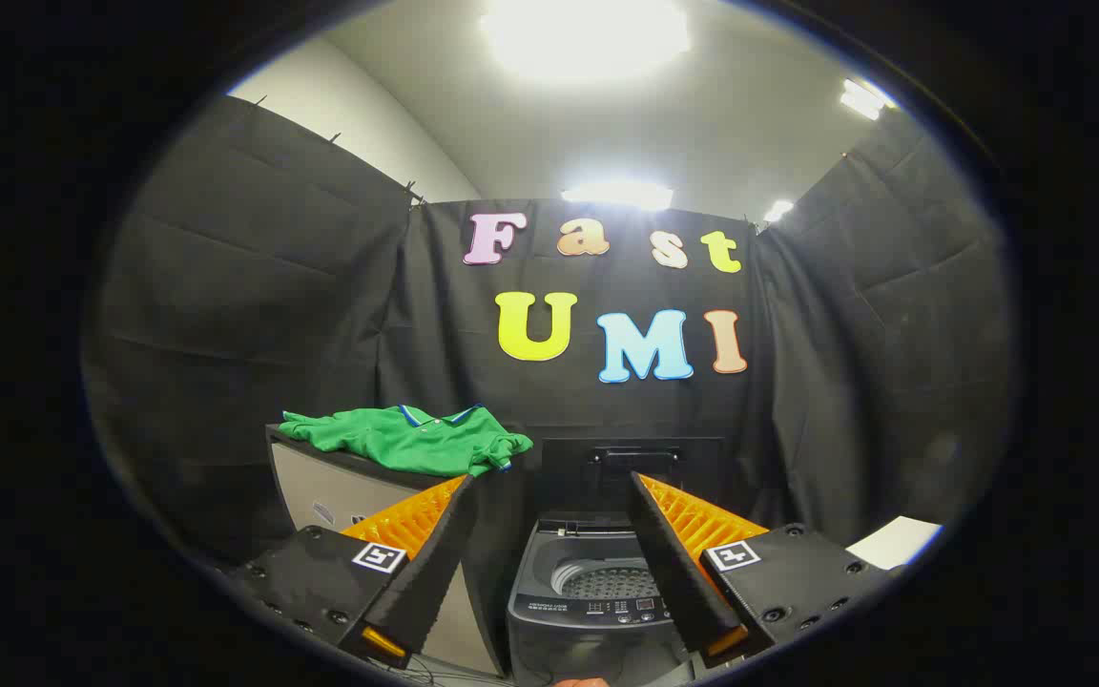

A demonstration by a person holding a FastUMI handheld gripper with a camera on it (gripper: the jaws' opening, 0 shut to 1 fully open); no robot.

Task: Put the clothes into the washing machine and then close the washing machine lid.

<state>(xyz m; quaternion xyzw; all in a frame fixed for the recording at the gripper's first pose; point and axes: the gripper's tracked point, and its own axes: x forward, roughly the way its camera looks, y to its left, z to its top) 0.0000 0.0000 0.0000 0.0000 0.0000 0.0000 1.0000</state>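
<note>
Gripper view: fingers (549,496) spread (nothing held) before open washing machine (597,582).

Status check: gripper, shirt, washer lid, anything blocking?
Gripper open, holding nothing. Green polo shirt on cabinet, beyond the left finger. Washing machine ahead between fingers, lid up, drum showing. No obstruction seen.

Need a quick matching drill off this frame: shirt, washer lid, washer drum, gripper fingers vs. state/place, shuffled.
Things:
1. green shirt
2. washing machine lid
3. washing machine drum
4. gripper

States:
A. raised, standing behind the opening
B. fingers spread, holding nothing
C. lying on the cabinet beside the washer
D. exposed, between and beyond the fingers

Pairs: 1-C, 2-A, 3-D, 4-B
</note>
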